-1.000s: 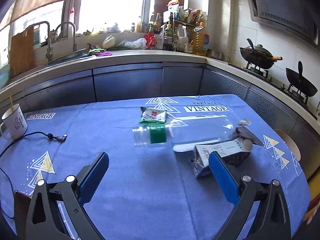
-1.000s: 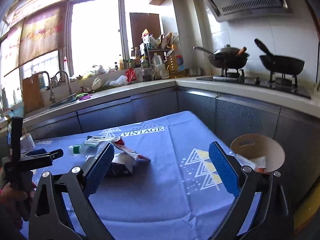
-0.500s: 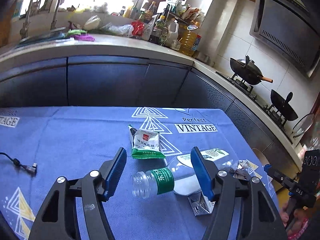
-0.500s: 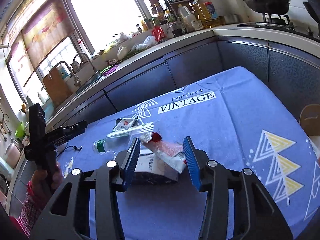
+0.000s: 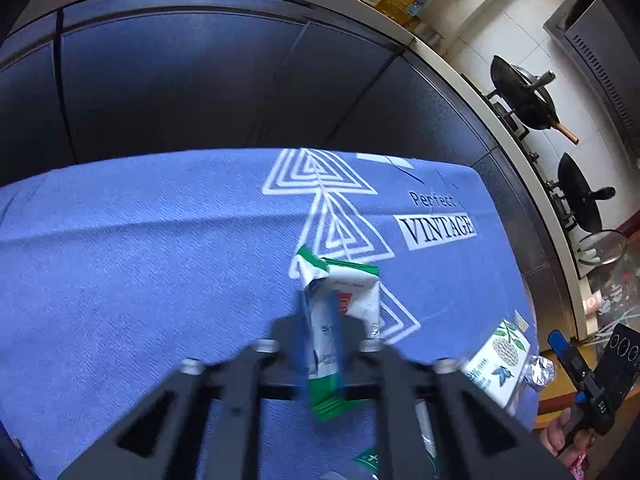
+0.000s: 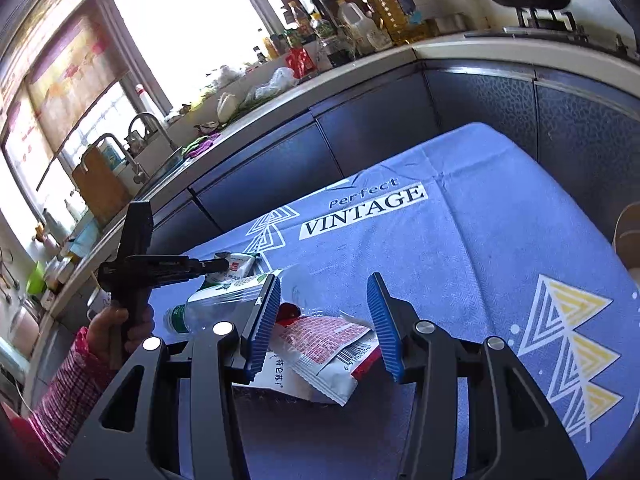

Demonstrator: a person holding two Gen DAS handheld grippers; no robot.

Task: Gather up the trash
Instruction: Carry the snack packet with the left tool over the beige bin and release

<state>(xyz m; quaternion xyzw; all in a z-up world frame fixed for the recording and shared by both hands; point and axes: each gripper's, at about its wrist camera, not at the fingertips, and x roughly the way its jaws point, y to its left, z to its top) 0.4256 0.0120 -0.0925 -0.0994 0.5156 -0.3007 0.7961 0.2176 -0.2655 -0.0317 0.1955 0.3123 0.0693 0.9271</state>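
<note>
1. Kitchen setting: a desk under a blue tablecloth printed "Perfect VINTAGE" stands before dark cabinets; a window and sink are at the left of the right wrist view, and woks sit on the stove.
2. Left tool: jaws pressed together, pinching a green-and-white snack packet. The packet is folded between the blue pads; its upper end sticks out beyond the fingertips and its green lower end hangs on the near side.
3. Left tool pose: pointed steeply down at the desk. In the right wrist view it reaches in from the left, held by a hand with a pink patterned sleeve.
4. Right tool: jaws about half spread and opening slightly. A red-and-white wrapper lies on the desk between the pads; neither pad is seen pressing on it.
5. Right tool pose: angled moderately down over the trash pile.
6. Remaining trash: a clear plastic bottle with a green label lies on its side just left of the right tool's left finger. A white pouch with Chinese print lies under the red wrapper.
</note>
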